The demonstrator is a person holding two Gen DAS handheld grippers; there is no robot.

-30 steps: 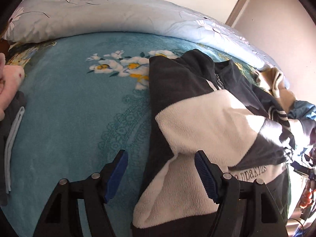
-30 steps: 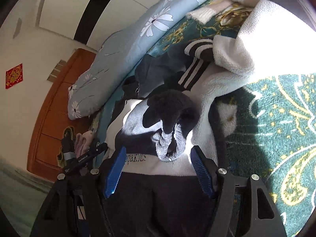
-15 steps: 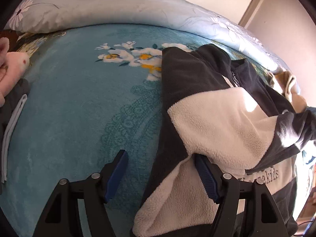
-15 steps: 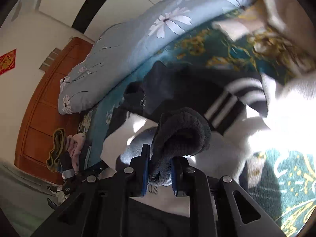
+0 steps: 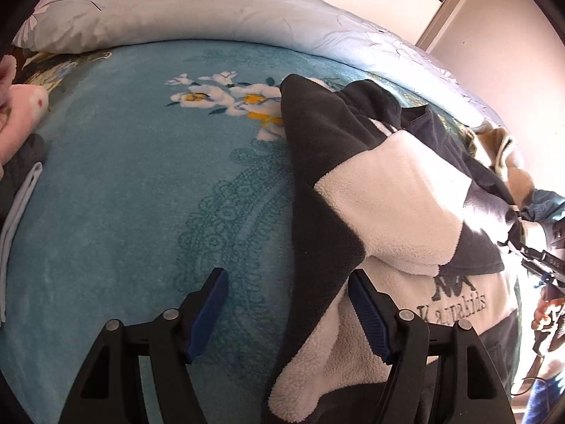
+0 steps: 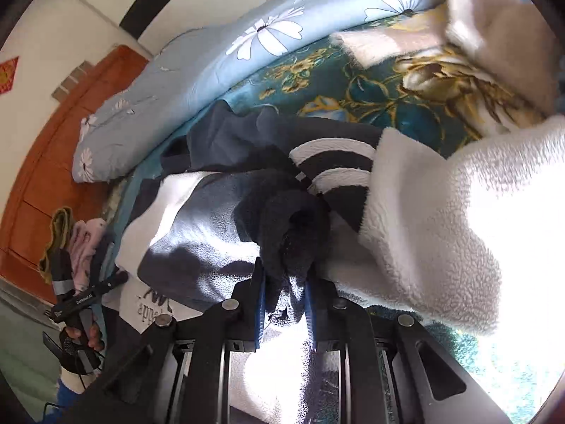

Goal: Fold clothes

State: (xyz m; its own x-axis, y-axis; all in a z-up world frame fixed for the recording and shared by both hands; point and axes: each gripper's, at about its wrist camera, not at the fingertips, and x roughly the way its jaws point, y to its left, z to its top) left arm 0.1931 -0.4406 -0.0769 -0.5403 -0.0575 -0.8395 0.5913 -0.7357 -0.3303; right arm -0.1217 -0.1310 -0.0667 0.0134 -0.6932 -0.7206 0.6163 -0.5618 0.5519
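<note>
1. Fleece sleeve cuff (image 6: 293,243), dark, is pinched in my right gripper (image 6: 284,312).
2. My left gripper (image 5: 287,304) hangs wide over the jacket (image 5: 385,194)'s left edge.
3. Bare teal blanket (image 5: 123,194) spreads leftward.

- A teal floral blanket (image 5: 123,183) covers the bed.
- A pale blue daisy-print duvet (image 6: 219,56) lies bunched behind it.
- An orange-brown wooden door (image 6: 46,148) stands in a white wall (image 6: 39,24).
</note>
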